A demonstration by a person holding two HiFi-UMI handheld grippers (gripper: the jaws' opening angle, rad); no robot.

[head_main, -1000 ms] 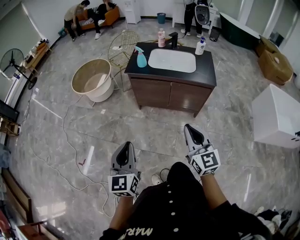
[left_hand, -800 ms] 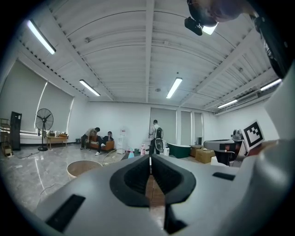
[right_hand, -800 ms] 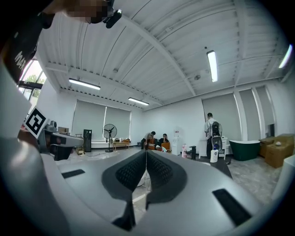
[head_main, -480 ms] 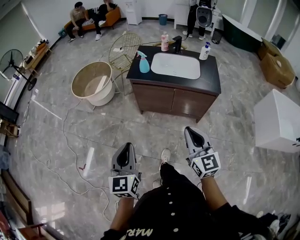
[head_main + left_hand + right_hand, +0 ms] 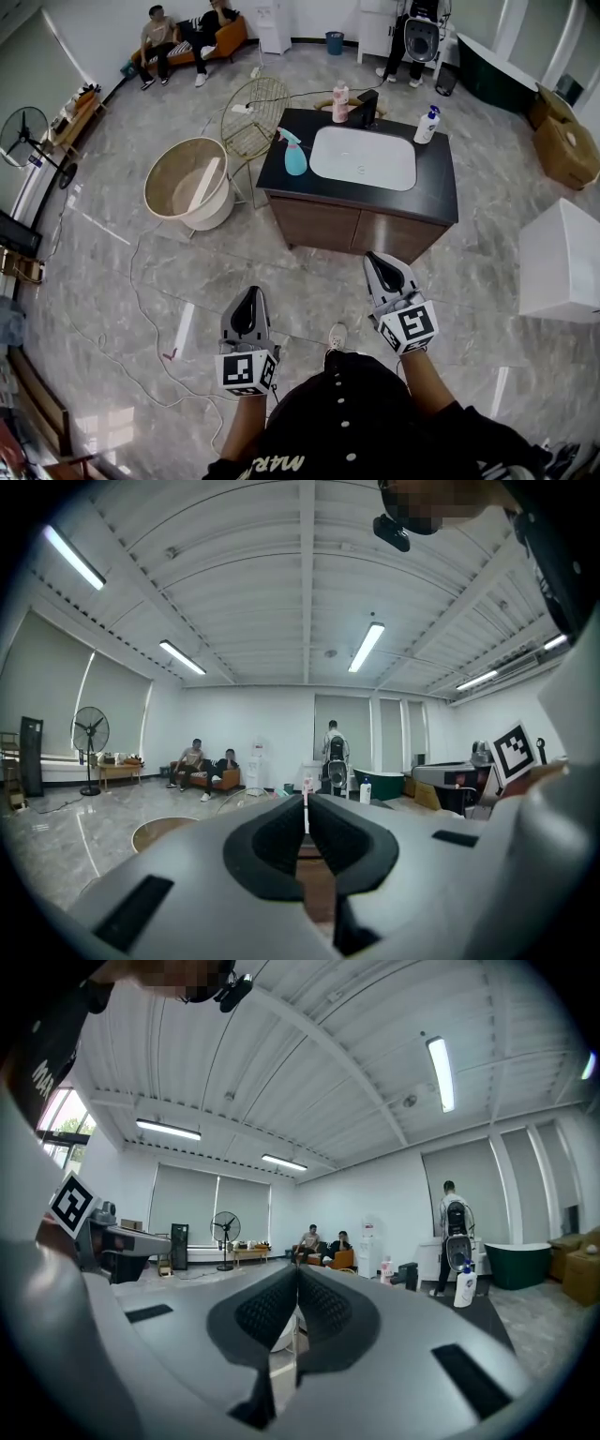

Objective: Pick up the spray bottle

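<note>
The spray bottle (image 5: 295,155) is light blue with a pink-and-blue trigger head. It stands on the left end of the black countertop (image 5: 441,192) of a wooden vanity, beside the white basin (image 5: 364,157). My left gripper (image 5: 250,295) is shut and empty, held over the floor well short of the vanity. My right gripper (image 5: 378,260) is also shut and empty, its tip just in front of the cabinet's lower right. Seen from the left gripper view, the left gripper (image 5: 306,803) has its jaws pressed together. The right gripper (image 5: 297,1290) looks the same in its own view.
A pink bottle (image 5: 339,103), a black faucet (image 5: 367,108) and a white pump bottle (image 5: 427,125) stand on the counter. A round tub (image 5: 186,178) and a wire chair (image 5: 251,117) sit left of the vanity. A white box (image 5: 562,262) is at right. A cable (image 5: 141,281) trails over the floor.
Both grippers, still shut, have moved forward over the floor toward the vanity, which now sits lower and closer in the head view.
</note>
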